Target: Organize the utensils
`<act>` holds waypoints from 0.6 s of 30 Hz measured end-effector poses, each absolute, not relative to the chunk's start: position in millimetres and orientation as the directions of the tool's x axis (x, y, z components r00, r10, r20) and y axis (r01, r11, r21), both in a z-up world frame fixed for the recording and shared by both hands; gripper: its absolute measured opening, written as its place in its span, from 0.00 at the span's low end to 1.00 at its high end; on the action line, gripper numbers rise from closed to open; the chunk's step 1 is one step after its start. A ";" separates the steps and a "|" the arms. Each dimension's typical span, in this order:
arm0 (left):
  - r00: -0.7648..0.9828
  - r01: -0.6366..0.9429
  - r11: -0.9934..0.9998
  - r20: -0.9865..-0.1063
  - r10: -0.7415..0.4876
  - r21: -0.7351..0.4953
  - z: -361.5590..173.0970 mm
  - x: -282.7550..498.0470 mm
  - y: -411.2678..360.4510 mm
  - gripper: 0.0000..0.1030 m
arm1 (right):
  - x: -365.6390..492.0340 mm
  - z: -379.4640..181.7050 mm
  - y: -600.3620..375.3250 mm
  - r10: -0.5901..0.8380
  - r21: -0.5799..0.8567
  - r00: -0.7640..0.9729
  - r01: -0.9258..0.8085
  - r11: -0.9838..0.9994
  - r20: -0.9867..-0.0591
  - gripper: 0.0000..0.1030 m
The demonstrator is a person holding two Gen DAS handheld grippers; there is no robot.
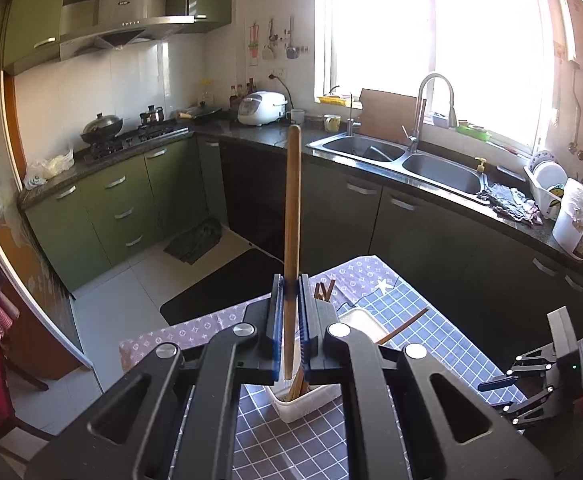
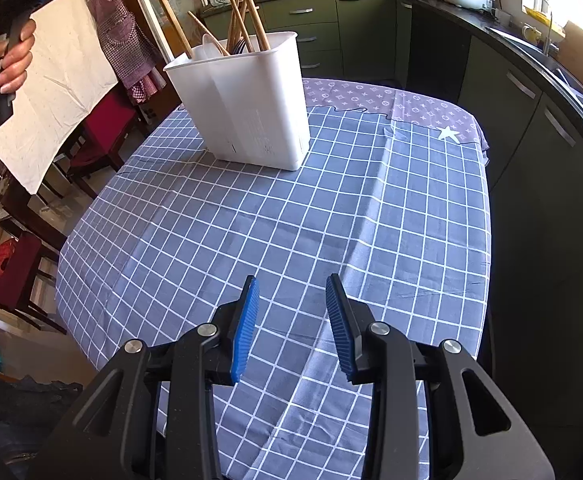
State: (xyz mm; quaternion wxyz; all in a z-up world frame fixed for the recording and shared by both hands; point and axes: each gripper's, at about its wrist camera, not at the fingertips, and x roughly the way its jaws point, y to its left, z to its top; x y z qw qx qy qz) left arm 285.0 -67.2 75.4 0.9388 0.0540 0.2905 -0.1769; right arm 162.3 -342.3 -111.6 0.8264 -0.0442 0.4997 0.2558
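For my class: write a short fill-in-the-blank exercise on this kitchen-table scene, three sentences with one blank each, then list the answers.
1. The left gripper is shut on a long ____ handle.
2. The utensils stand in a ____ plastic holder.
3. The right gripper, above the checked tablecloth, holds ____.

Answers: wooden; white; nothing

bin (image 2: 247, 100): on the table (image 2: 291, 220), far side; sticks (image 2: 247, 20): standing in the bin; chairs (image 2: 103, 124): left of the table
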 end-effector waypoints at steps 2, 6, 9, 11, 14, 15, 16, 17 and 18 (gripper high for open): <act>0.748 0.360 0.933 -0.591 -0.301 -0.019 58.6 293.4 -68.1 0.07 | 161.9 -111.6 -343.3 0.378 0.183 0.371 -0.464 0.867 -0.848 0.35; 0.695 0.358 0.932 -0.651 -0.307 -0.058 29.2 302.4 -71.3 0.07 | 161.1 -112.0 -344.3 0.377 0.185 0.369 -0.462 0.867 -0.849 0.35; 0.674 0.368 0.929 -0.674 -0.304 -0.051 16.2 302.3 -74.5 0.10 | 161.7 -111.7 -344.3 0.375 0.183 0.369 -0.461 0.869 -0.851 0.35; 0.669 0.370 0.928 -0.681 -0.298 -0.042 12.8 299.2 -76.9 0.23 | 161.0 -110.7 -342.7 0.378 0.185 0.370 -0.463 0.867 -0.848 0.35; 0.696 0.367 0.930 -0.653 -0.298 -0.033 20.9 279.3 -74.2 0.42 | 156.8 -107.2 -340.2 0.392 0.192 0.377 -0.470 0.862 -0.839 0.35; 0.719 0.356 0.934 -0.631 -0.291 -0.025 27.8 268.4 -71.3 0.55 | 155.1 -105.4 -339.9 0.400 0.196 0.383 -0.471 0.860 -0.833 0.35; 0.744 0.343 0.939 -0.605 -0.283 -0.017 33.2 253.8 -68.9 0.63 | 153.4 -103.3 -339.9 0.409 0.203 0.387 -0.473 0.857 -0.826 0.35; 0.763 0.334 0.942 -0.582 -0.283 -0.020 38.7 239.0 -66.4 0.78 | 151.6 -101.2 -339.6 0.420 0.210 0.393 -0.476 0.854 -0.818 0.36; 0.779 0.324 0.946 -0.559 -0.282 -0.026 40.8 222.0 -63.7 0.89 | 149.8 -99.5 -339.6 0.426 0.213 0.401 -0.476 0.853 -0.811 0.37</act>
